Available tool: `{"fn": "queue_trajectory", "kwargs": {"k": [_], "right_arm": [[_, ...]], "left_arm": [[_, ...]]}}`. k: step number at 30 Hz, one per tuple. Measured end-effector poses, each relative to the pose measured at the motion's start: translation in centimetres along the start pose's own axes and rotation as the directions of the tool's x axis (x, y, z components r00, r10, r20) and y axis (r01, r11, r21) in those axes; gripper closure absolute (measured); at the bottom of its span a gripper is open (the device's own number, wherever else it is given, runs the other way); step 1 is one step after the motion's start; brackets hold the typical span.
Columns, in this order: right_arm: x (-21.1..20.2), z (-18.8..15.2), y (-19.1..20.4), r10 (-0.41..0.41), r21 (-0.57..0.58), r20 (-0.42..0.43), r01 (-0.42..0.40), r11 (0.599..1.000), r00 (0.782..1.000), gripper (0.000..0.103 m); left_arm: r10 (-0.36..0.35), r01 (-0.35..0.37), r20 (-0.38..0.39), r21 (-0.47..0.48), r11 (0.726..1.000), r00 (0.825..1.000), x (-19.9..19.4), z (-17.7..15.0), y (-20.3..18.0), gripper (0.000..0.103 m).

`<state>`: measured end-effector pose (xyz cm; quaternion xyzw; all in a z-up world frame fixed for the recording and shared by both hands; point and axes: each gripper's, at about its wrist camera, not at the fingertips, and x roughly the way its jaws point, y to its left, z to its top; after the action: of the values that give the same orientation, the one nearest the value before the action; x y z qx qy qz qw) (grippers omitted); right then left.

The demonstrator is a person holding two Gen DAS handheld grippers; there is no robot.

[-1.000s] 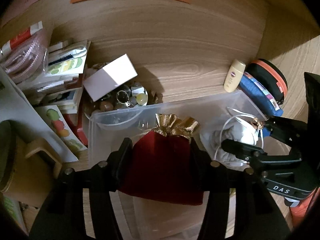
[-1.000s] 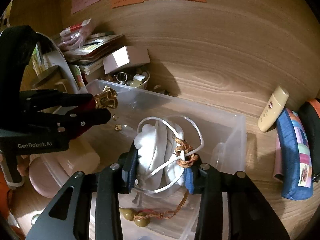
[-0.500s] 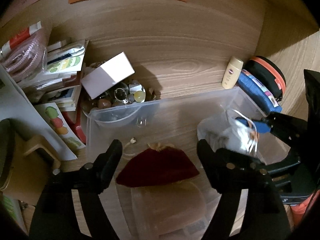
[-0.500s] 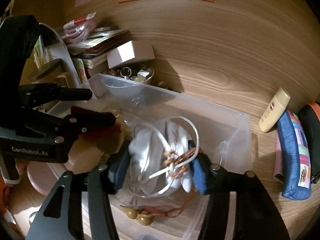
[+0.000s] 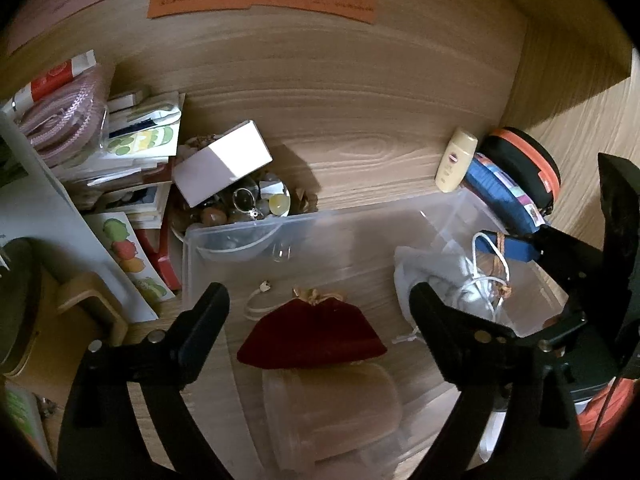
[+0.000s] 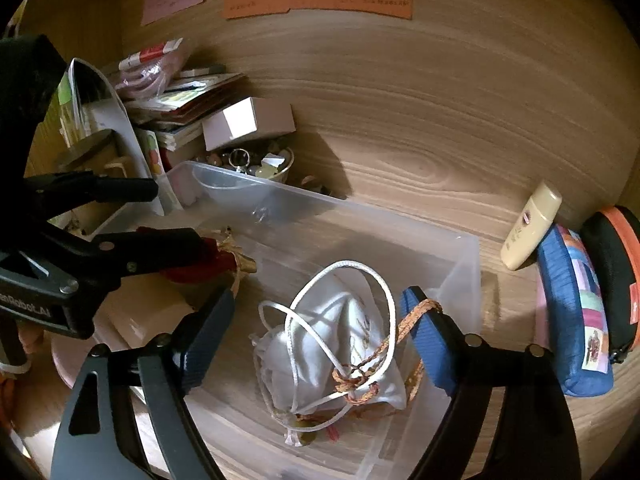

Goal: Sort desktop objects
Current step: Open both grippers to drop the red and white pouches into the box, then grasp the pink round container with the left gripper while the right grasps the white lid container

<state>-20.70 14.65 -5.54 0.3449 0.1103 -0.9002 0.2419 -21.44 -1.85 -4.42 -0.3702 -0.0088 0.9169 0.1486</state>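
Inside the clear plastic bin [image 5: 448, 216], nearest the cameras, both pouches are lying loose on its floor. Over the red velvet pouch [image 5: 312, 336] the left claw [image 5: 320, 300] is hanging with its jaws spread wide; they have just been opening, and the pouch is sitting below and between them, untouched. Beside it in the bin, the white drawstring pouch [image 6: 332, 352] is resting between the right claw's [image 6: 316, 304] blue pads [image 6: 428, 336], which have also just been opening and are standing clear of the cloth, though an orange braided cord [image 6: 404, 328] is draping across one pad. Beyond the bin's far wall, a bowl of trinkets [image 5: 240, 208] is sitting on the counter [image 5: 360, 120] under a small white box [image 5: 224, 160]. Past the bin's right corner, a cream bottle [image 6: 528, 228] is leaning against a blue zip case [image 6: 576, 312].
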Motion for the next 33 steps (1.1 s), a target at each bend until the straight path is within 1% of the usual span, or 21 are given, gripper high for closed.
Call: {"fn": "queue_trajectory", "kwargs": {"k": [1,3,4,7,9,20,23,27,31,33], "right_arm": [[0.0,0.0,0.1,-0.007,-0.005,-0.008,0.007,1.0,1.0,0.015],[-0.2,0.0,0.5,-0.022,-0.04,-0.018,0.021,0.999,1.0,0.015],[-0.3,0.0,0.6,-0.015,-0.042,-0.017,0.014,0.999,1.0,0.015],[-0.6,0.1,0.3,0.043,-0.004,-0.036,-0.044,0.999,0.998,0.015],[-0.9,0.1,0.2,0.063,0.012,-0.049,-0.062,0.998,0.997,0.015],[-3.5,-1.7,1.0,0.07,0.038,-0.088,-0.067,0.997,0.994,0.015],[-4.5,-2.2,1.3,0.092,0.044,-0.091,-0.089,0.995,0.992,0.015],[-5.4,-3.0,2.1,0.051,0.009,-0.094,-0.051,0.999,0.994,0.015],[-6.1,-3.9,2.4,0.047,0.005,-0.102,-0.047,0.999,0.994,0.015],[-6.6,-4.3,2.7,0.03,-0.007,-0.092,-0.031,1.0,0.995,0.015]], "left_arm": [[-0.002,0.002,0.0,-0.004,1.0,1.0,-0.1,0.0,0.1,0.01],[-0.003,0.003,0.0,-0.012,1.0,1.0,-0.1,0.0,0.1,0.01],[-0.003,0.003,0.0,-0.014,1.0,1.0,-0.1,-0.1,0.1,0.01],[0.003,-0.003,-0.004,-0.015,1.0,1.0,-0.2,0.0,0.1,0.01],[0.004,-0.004,0.0,-0.014,1.0,1.0,-0.5,0.0,0.0,0.01],[-0.007,0.007,0.035,-0.002,1.0,0.999,-3.5,-0.7,-0.2,0.009],[-0.003,0.003,0.046,0.006,1.0,0.999,-4.5,-1.1,-0.6,0.009],[-0.002,0.001,0.065,0.015,1.0,0.998,-5.7,-1.6,-1.1,0.008],[0.006,-0.008,0.076,0.029,1.0,0.997,-6.7,-2.2,-1.5,0.007],[0.012,-0.015,0.082,0.037,0.999,0.997,-7.3,-2.7,-1.7,0.007]]}}
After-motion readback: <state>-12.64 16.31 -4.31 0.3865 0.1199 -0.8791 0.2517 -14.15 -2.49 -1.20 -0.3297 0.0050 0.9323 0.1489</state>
